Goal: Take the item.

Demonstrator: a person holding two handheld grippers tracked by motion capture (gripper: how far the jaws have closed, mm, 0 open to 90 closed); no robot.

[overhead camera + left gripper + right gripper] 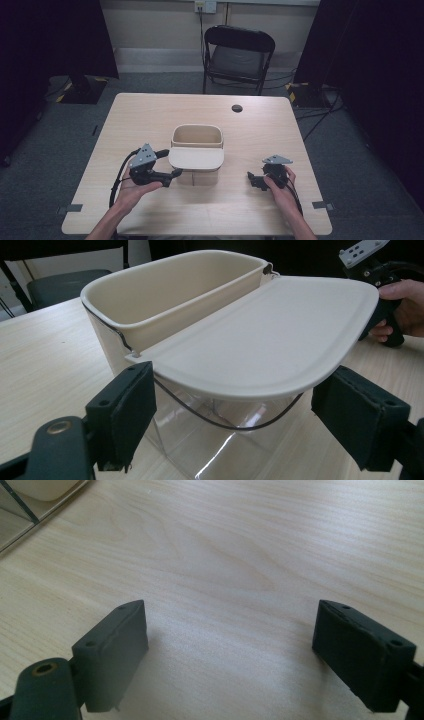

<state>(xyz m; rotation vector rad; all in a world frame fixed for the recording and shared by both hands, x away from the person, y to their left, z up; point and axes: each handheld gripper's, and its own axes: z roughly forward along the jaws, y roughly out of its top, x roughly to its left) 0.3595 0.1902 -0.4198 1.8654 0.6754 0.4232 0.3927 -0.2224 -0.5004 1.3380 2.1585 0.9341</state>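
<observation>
A cream bin stands at the table's middle on a clear base. Its flat cream lid is swung open toward me and lies level. My left gripper is open at the lid's left edge. In the left gripper view the left gripper has its jaws spread wide, low on either side of the lid's near rim, holding nothing. My right gripper rests open near the table's right front, apart from the bin. In its own view the right gripper stands over bare wood.
A black folding chair stands beyond the light wooden table. A dark round grommet sits near the far edge. The bin's corner shows at the right gripper view's top left. The right hand and its gripper appear behind the lid.
</observation>
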